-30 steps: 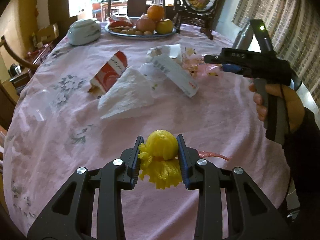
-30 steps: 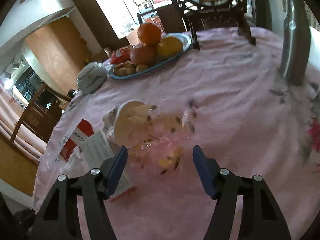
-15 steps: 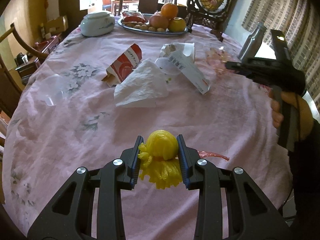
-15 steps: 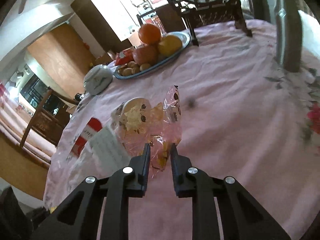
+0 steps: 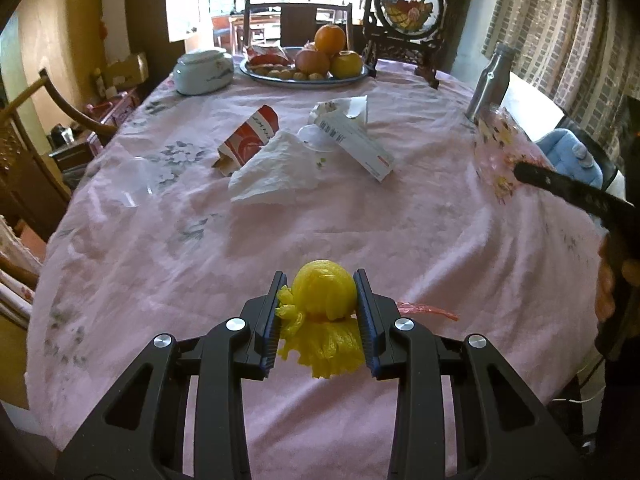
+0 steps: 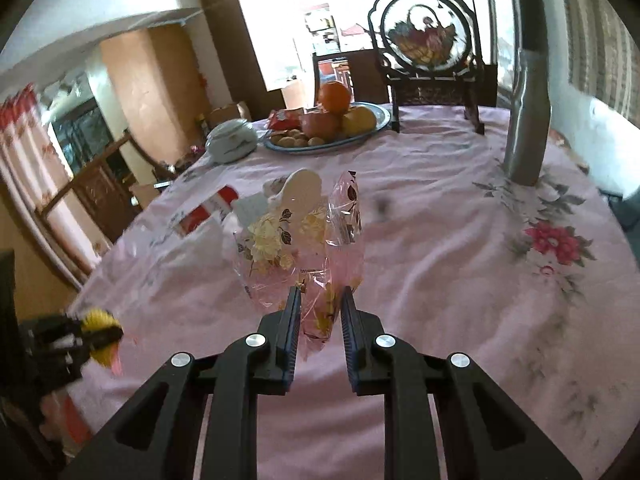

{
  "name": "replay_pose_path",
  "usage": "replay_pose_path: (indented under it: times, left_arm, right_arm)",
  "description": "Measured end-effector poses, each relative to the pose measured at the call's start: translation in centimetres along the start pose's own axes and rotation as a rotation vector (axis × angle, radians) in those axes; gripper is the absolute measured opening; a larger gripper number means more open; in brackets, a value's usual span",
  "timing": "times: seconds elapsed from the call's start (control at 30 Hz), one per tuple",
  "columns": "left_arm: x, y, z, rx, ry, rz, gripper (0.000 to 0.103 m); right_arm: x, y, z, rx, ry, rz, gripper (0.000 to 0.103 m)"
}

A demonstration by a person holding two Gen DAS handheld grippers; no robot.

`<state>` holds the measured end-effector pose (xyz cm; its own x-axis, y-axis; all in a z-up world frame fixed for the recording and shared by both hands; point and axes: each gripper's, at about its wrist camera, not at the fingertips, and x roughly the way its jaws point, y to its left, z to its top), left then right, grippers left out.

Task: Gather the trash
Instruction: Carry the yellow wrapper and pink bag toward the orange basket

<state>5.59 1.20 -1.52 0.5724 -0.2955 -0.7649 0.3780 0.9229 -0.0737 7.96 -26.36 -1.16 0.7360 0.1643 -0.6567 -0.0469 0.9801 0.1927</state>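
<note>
My left gripper (image 5: 321, 312) is shut on a crumpled yellow plastic bag (image 5: 323, 294), held above the pink tablecloth (image 5: 200, 264); a red strip (image 5: 428, 309) trails to its right. My right gripper (image 6: 319, 316) is shut on a clear flowered wrapper (image 6: 300, 248), lifted off the cloth; the same wrapper (image 5: 496, 152) hangs at the right of the left wrist view. Still lying mid-table are a white tissue (image 5: 280, 168), a red and white carton (image 5: 250, 140), a white box (image 5: 356, 146), crumpled white paper (image 5: 344, 106) and a clear plastic cup (image 5: 134, 184).
A fruit plate (image 5: 304, 76), a lidded porcelain dish (image 5: 202, 70) and a framed ornament (image 5: 408, 8) stand at the far end. A metal bottle (image 5: 492, 80) stands at the right edge. Wooden chairs ring the table. A hand (image 5: 608, 292) grips the right tool.
The right gripper closed on the flowered wrapper and lifted it up and back to the right, away from the pile. The left gripper drew back a little, still holding the yellow bag.
</note>
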Motion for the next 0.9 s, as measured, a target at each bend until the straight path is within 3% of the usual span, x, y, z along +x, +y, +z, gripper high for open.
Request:
replay_pose_path:
  times: [0.3,0.9]
  left_arm:
    - [-2.9,-0.5,-2.0,-0.013,-0.039,0.045,0.035]
    - [-10.9,7.5,-8.3,-0.215,-0.144,0.237,0.035]
  right_arm:
    - [-2.7,5.3,-3.3,-0.138,-0.003,0.077,0.020]
    - [-4.9,19.3,-7.5,-0.386,-0.019,0.220,0.020]
